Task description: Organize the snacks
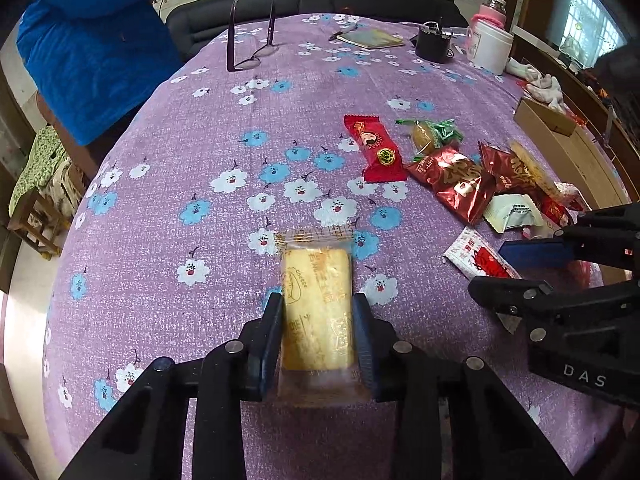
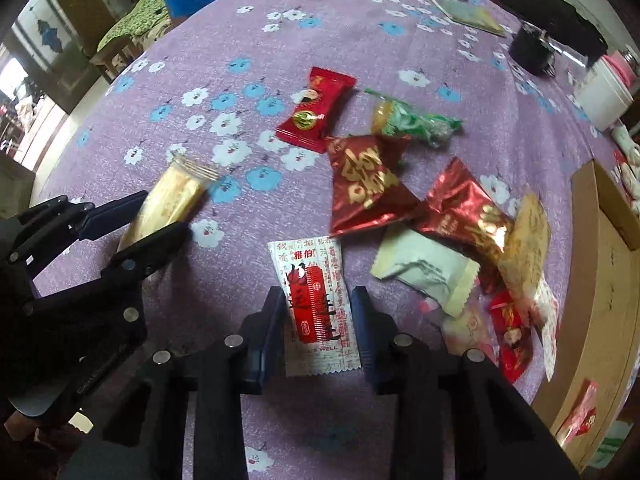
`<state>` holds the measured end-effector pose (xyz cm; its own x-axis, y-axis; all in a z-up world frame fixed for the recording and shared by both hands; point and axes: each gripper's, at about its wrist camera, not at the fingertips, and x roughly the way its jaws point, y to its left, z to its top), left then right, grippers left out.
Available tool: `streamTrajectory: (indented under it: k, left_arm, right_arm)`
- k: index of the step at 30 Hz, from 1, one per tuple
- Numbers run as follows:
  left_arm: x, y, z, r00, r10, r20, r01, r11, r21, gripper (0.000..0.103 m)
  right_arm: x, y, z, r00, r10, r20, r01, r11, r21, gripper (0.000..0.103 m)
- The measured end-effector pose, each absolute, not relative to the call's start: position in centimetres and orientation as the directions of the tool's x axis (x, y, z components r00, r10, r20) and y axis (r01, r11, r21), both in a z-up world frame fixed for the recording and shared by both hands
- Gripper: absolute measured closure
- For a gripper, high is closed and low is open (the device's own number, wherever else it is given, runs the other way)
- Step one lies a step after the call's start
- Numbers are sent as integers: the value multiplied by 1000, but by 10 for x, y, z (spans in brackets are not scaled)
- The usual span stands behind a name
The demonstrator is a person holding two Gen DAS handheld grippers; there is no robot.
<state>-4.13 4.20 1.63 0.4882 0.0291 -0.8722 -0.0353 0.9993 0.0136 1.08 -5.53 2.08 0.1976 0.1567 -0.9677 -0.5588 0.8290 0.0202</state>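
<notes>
Gripping the cheese biscuit [image 1: 316,312] by its long sides, your left gripper [image 1: 318,320] has its jaws drawn in against the wrapper, so the flat pack sits square between the pads and should not swing; it lies low over the purple cloth [image 1: 200,160], and I cannot tell whether its far end still touches it. Your right gripper [image 2: 320,320] straddles the white sachet [image 2: 316,300] with the red label, jaws on either side of it and close to its edges; whether they already pinch it cannot be told from either view; the sachet looks flat on the cloth, so you probably came straight down over it to catch the narrow width.

The rest of the snacks sit in a loose heap just beyond: the red candy [image 2: 316,110], the green-wrapped sweet [image 2: 408,120], two foil packs [image 2: 368,180] and a pale wrapper [image 2: 428,272], some overlapping. The cardboard box [image 2: 600,240] stands open at your right, beside the heap, a likely place for them; glasses [image 1: 252,52] lie well clear at the far side. Judging by this, sorting has barely begun; thin wrappers may slip, so close gently and lift slowly.
</notes>
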Motion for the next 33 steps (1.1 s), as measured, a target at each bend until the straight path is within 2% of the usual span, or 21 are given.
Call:
streamTrajectory:
  k: [15, 20, 24, 33]
  left_arm:
    - [-46, 47, 16, 515, -5, -857, -51, 998, -36, 67]
    - [-42, 41, 16, 502, 18, -865, -20, 1000, 9, 66]
    - [-41, 42, 16, 510, 11, -860, -15, 1000, 5, 68]
    - [-46, 55, 18, 505, -40, -862, -61, 995, -82, 68]
  right_arm:
    - [10, -61, 23, 213, 158, -964, -529, 848, 22, 69]
    - [12, -62, 22, 214, 158, -964, -521, 853, 24, 69]
    - [13, -66, 24, 208, 169, -963, -497, 866, 45, 73]
    - [11, -85, 38, 222, 208, -953, -461, 883, 85, 73]
